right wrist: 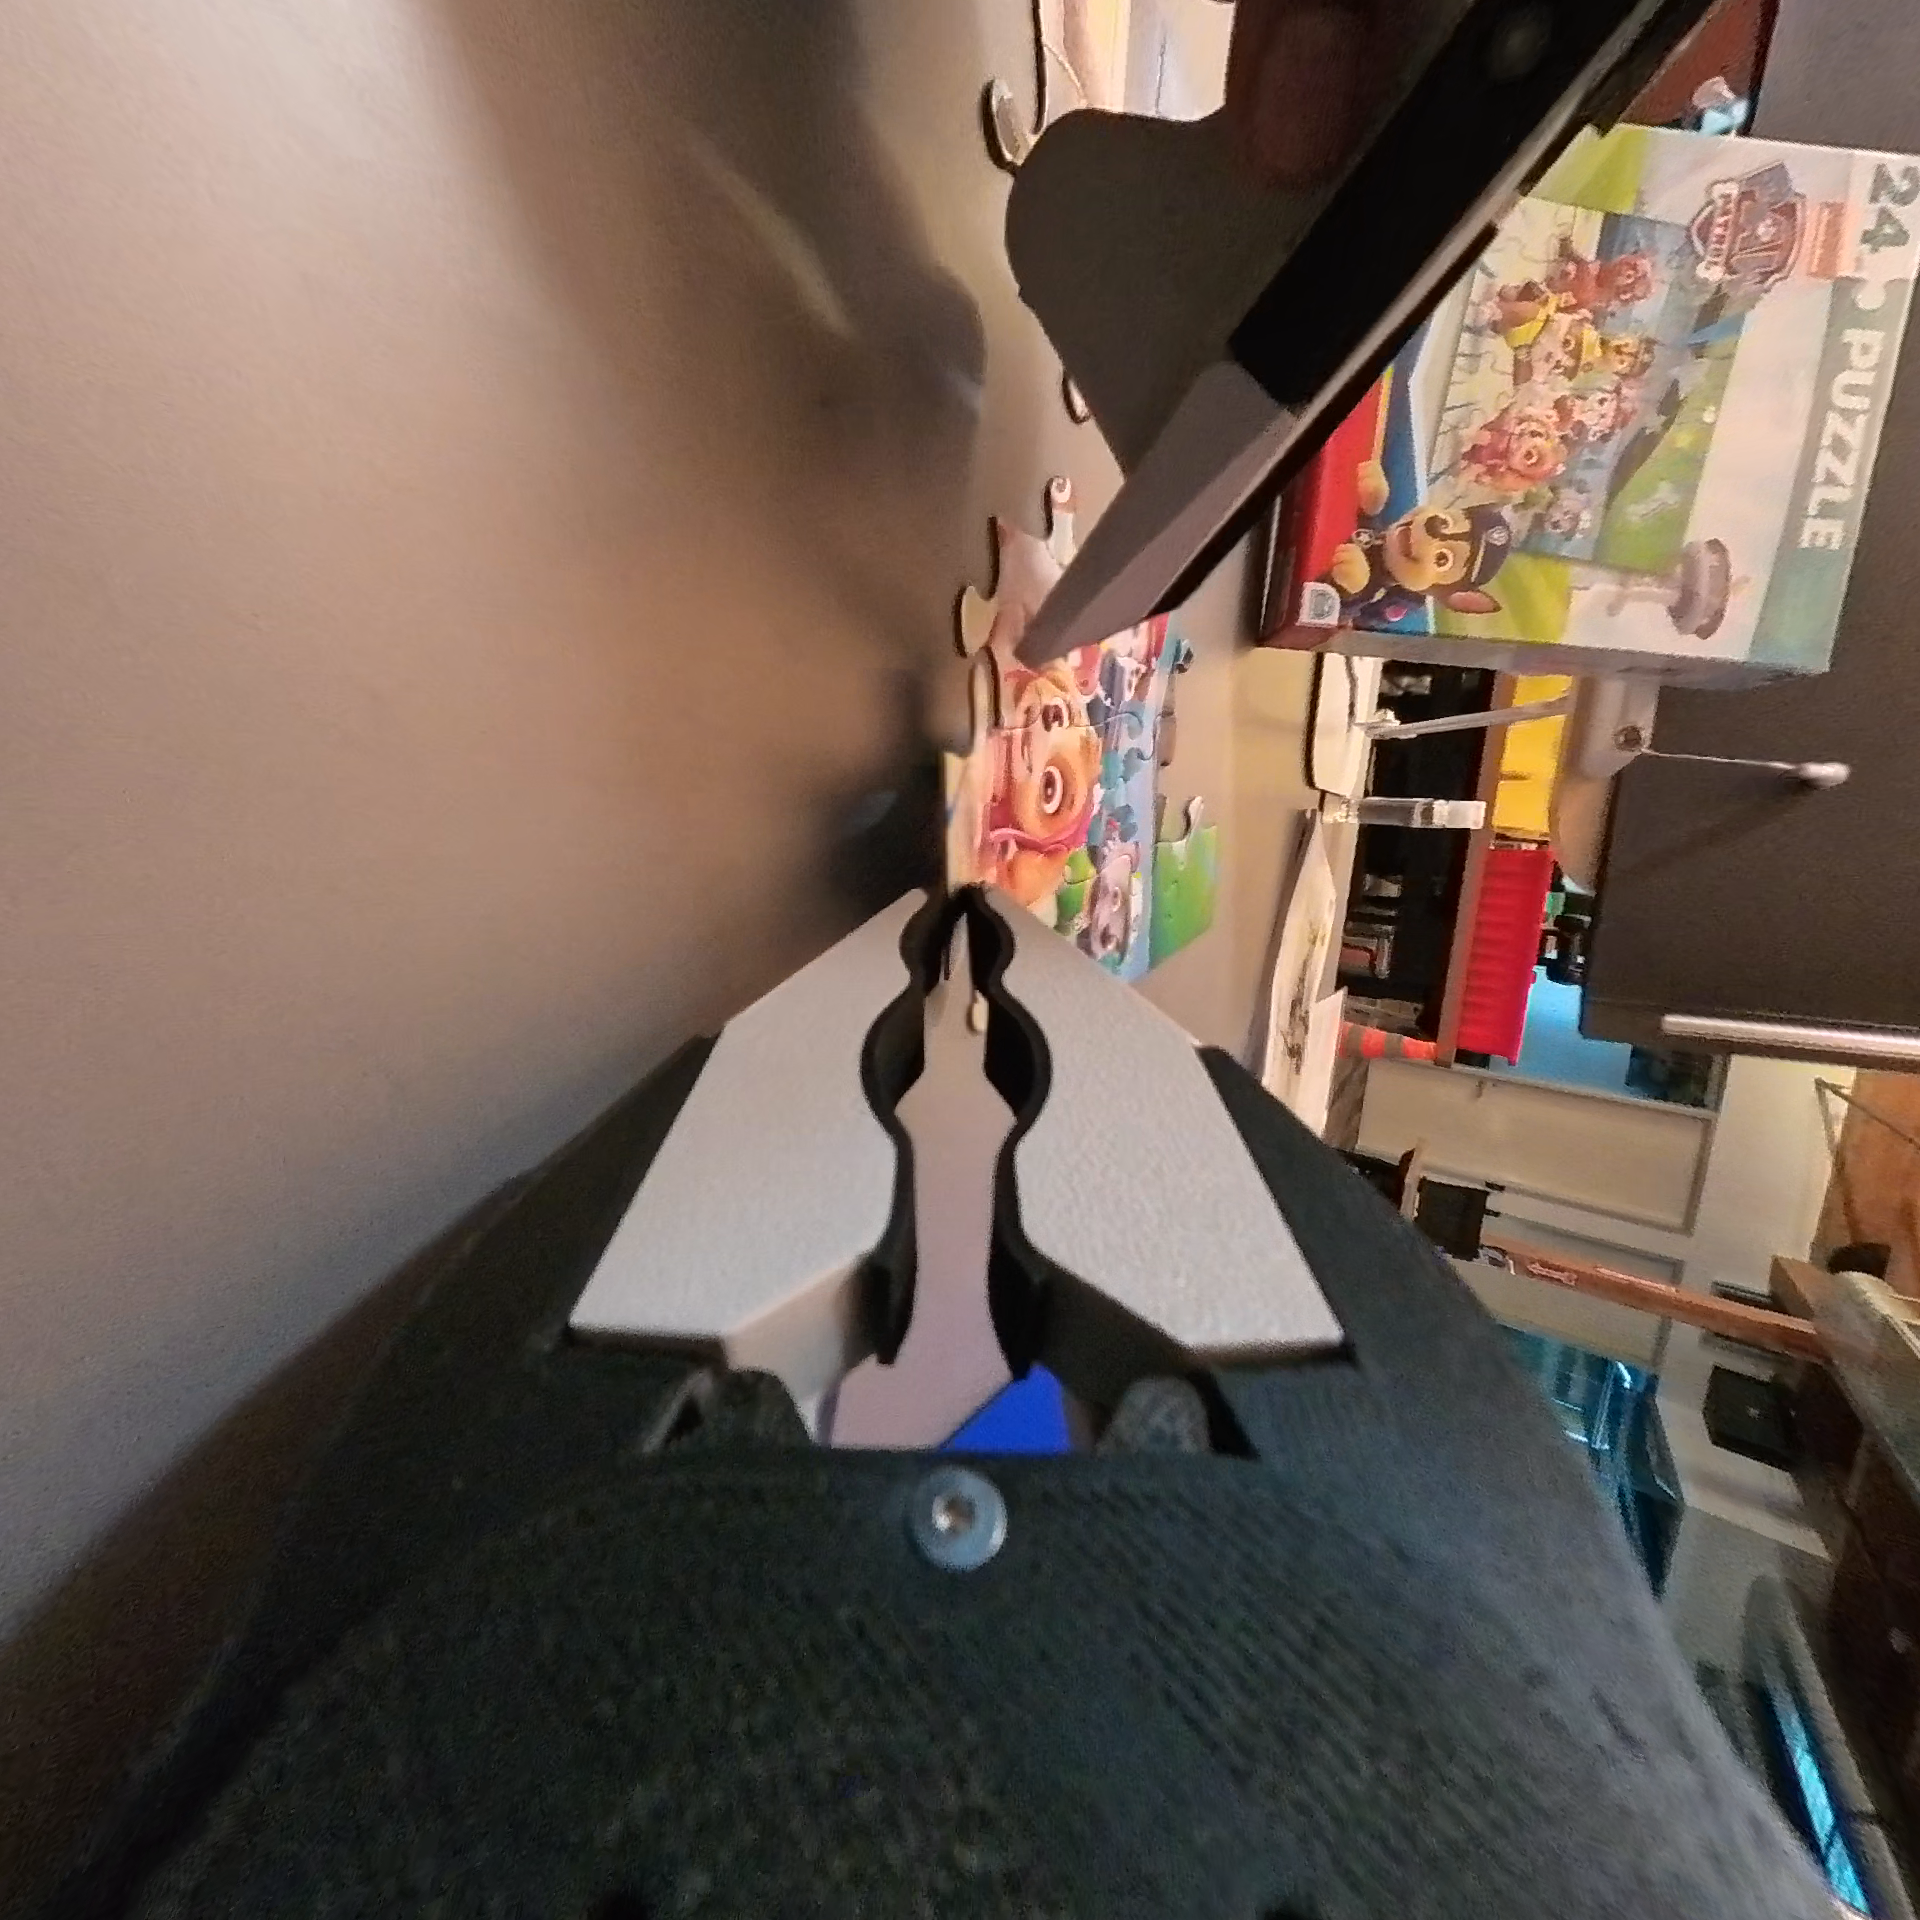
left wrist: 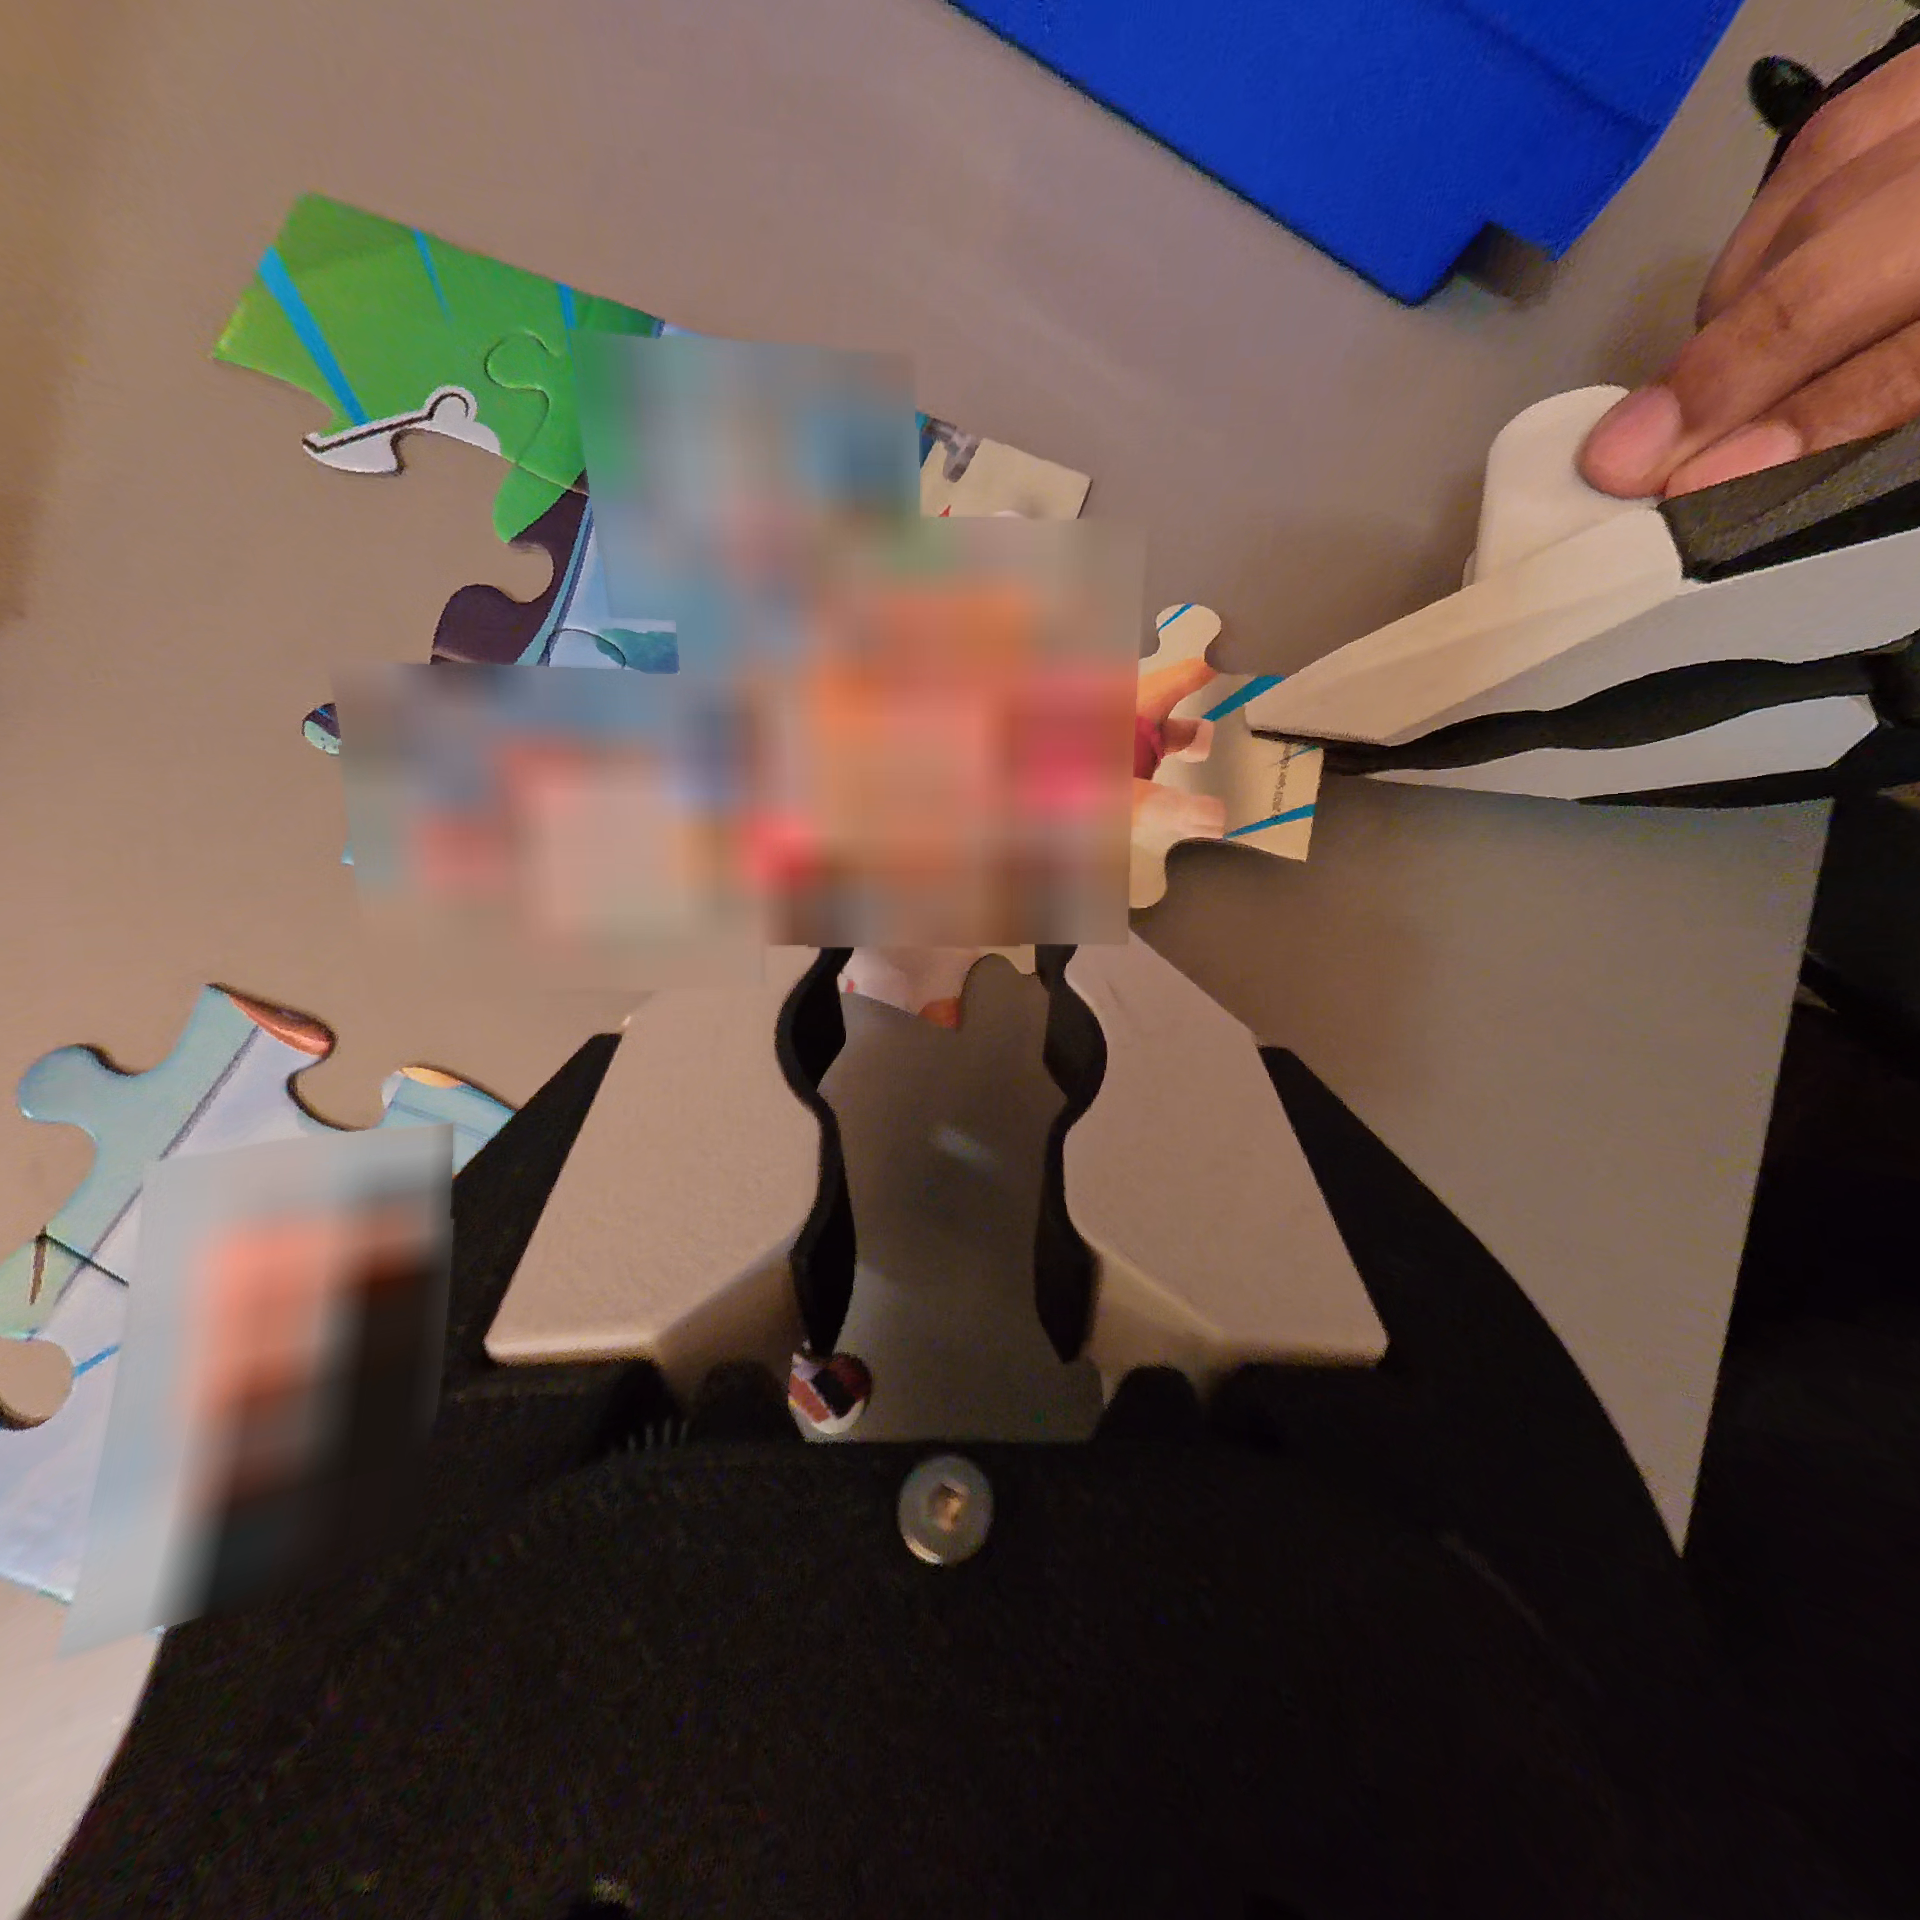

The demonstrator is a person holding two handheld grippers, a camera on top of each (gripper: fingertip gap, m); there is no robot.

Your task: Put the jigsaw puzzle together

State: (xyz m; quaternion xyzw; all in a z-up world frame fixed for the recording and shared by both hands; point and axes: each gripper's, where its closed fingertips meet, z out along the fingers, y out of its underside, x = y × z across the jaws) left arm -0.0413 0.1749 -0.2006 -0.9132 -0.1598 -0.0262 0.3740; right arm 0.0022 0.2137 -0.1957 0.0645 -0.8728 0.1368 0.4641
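The right gripper point(left wrist: 1273, 732) pinches the edge of the corner puzzle piece point(left wrist: 1236, 769) flat on the grey table point(left wrist: 1455, 1039), at the assembled cluster point(left wrist: 499, 457). The left gripper point(left wrist: 940, 987) stands parted over the cluster's near edge, gripping nothing. Seating that piece well likely needs a level slide, tabs aligned, before pressing.

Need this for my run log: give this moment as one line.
left tongs: open, at puzzle edge | right tongs: shut on end piece | puzzle: on table
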